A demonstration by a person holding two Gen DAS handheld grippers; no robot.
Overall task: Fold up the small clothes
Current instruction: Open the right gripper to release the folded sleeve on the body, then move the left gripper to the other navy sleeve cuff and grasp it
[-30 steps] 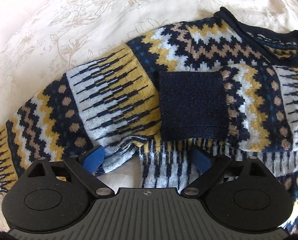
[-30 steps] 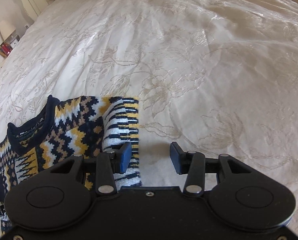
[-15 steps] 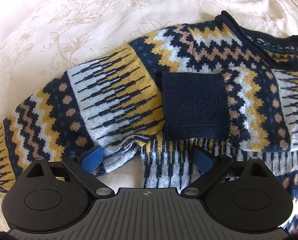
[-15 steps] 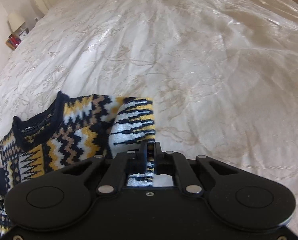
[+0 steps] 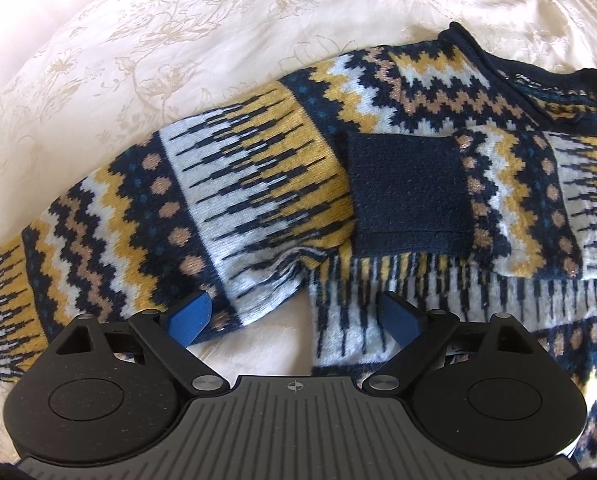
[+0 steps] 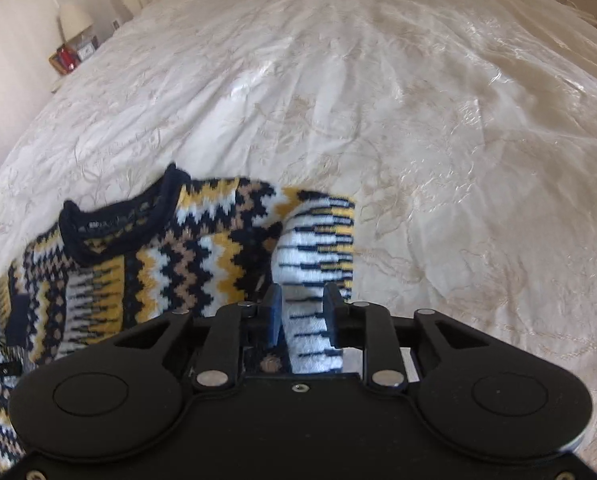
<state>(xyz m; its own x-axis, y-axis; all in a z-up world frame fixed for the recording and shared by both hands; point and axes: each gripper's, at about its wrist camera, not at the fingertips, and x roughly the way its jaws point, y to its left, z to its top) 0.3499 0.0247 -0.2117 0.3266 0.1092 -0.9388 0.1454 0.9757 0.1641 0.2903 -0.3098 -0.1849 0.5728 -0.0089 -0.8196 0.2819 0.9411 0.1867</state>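
Note:
A patterned knit sweater in navy, yellow and white lies on the bed, one navy-cuffed sleeve folded across its chest. My left gripper is open wide just above the armpit area, one blue pad over the other sleeve and one over the body. In the right wrist view the sweater lies at the lower left, its navy neckline toward the camera. My right gripper straddles the raised striped shoulder fold; its jaws are opening and the knit runs loosely between the pads.
A cream embroidered bedspread covers the whole bed, reaching far ahead and to the right of the sweater. A bedside table with a lamp and small red items stands at the far left, beyond the bed's edge.
The right gripper went from open beside the striped edge to pinched shut on it, then parted again with the fabric deeper between the jaws, rolling a little. The left gripper stayed put.

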